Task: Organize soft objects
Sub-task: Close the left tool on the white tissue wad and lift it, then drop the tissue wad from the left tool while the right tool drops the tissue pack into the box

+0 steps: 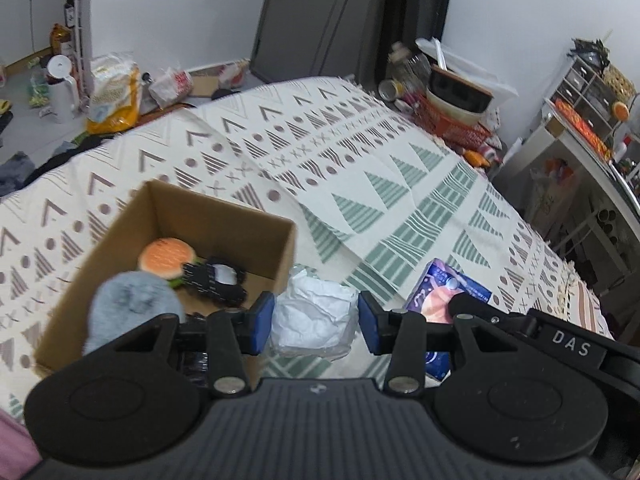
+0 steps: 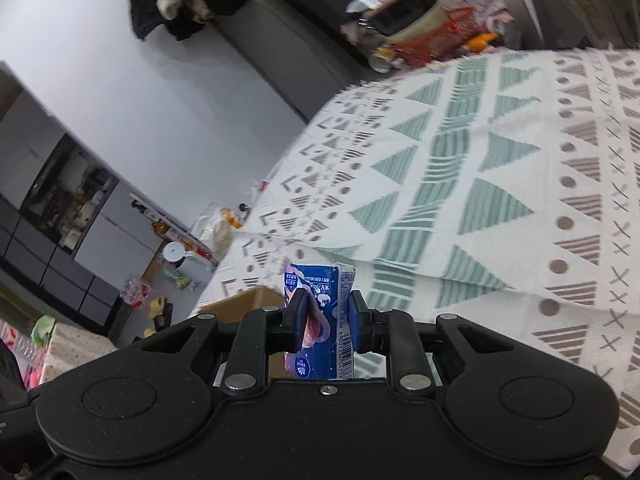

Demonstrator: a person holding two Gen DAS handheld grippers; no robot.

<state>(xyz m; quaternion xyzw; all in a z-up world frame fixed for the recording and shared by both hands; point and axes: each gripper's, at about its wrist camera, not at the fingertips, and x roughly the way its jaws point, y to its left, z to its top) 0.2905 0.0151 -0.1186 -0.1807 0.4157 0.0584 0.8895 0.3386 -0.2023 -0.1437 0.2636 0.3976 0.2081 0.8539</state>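
A brown cardboard box (image 1: pixel 276 252) sits on the patterned cloth at lower left in the left wrist view. Inside it lie a plush burger (image 1: pixel 166 258), a grey fluffy ball (image 1: pixel 132 308) and a black-and-white item (image 1: pixel 218 280). My left gripper (image 1: pixel 316 322) is open, its blue pads on either side of a crumpled white plastic bag (image 1: pixel 316 318) lying just right of the box. My right gripper (image 2: pixel 326 320) is shut on a blue tissue pack (image 2: pixel 320 300), held above the cloth near the box corner (image 2: pixel 248 300). The same tissue pack (image 1: pixel 444 292) shows right of the bag.
The patterned cloth (image 1: pixel 360 168) covers the whole surface. At its far edge stand a red basket (image 1: pixel 452 124) with a bowl and cans. Shelves (image 1: pixel 588 92) rise on the right. Bags and a white jug (image 1: pixel 62 88) clutter the floor at the left.
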